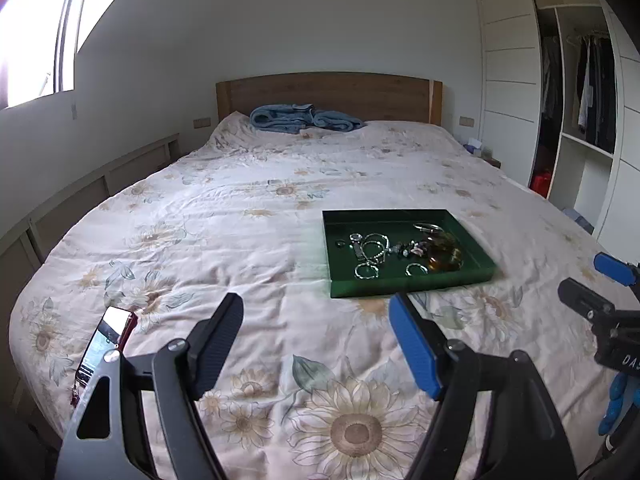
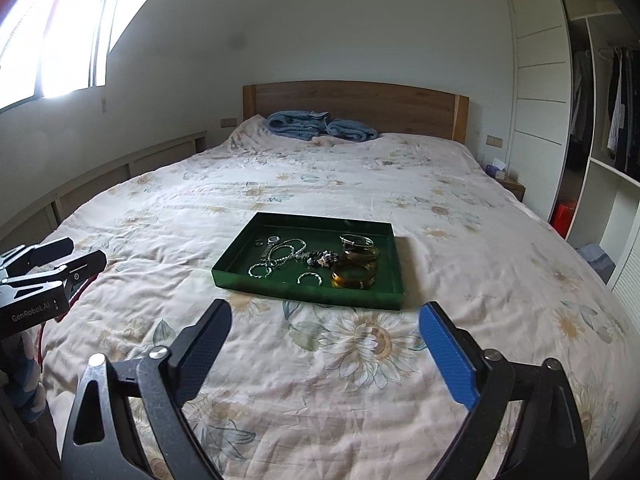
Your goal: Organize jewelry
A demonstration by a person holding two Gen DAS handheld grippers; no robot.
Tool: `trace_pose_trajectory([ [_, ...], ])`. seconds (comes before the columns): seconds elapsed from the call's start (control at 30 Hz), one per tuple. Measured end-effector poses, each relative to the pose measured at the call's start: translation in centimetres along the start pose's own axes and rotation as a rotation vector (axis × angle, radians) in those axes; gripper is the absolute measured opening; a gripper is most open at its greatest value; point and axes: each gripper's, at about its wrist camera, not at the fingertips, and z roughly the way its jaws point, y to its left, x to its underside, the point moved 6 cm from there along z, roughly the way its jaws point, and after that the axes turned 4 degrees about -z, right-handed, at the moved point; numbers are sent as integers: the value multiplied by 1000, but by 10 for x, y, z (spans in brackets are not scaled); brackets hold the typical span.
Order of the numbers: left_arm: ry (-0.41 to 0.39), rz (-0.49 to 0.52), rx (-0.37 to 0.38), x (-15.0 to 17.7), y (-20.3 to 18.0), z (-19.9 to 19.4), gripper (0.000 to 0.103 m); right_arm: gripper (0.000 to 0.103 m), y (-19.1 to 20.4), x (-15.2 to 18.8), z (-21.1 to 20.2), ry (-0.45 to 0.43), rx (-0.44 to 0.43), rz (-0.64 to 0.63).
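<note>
Both your tongs, left gripper (image 1: 316,344) and right gripper (image 2: 326,354), gape wide with nothing in them, low in frame below the green tray (image 2: 384,294) of jewelry (image 2: 316,258).

Daylight is pouring in through the window (image 1: 36,36) at upper left, blowing out to pure white in both wrist views and washing a reddish flare across the corner beside it. The wall (image 1: 280,20) is sitting in soft, even grey light, while the open wardrobe (image 1: 576,92) at right is sinking into shadow. The flowered bedspread (image 2: 320,176) is showing gentle creases under diffuse light, and the green tray (image 2: 396,276) is casting only a faint shadow. Fisheye distortion is bending the room's straight lines, and dark vignetting is creeping into the corners. Focus is holding across the bed; nearby gripper parts are looking slightly soft.
</note>
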Motion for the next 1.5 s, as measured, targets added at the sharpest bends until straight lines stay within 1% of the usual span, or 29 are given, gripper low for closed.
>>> trace_pose_trajectory([
  [0.17,3,14,0,0,-5,-2,74,97,6,0,0,2,-2,-23],
  [0.33,3,15,0,0,-5,-2,74,102,8,-1,0,-3,5,-33],
  [0.6,3,14,3,0,-6,-2,74,102,7,-1,1,-4,28,-32],
  [0.93,1,22,10,0,-9,-3,74,103,3,-3,1,6,91,-35],
  [1.5,-2,21,6,0,-7,-5,74,103,3,-3,-3,11,98,-39],
])
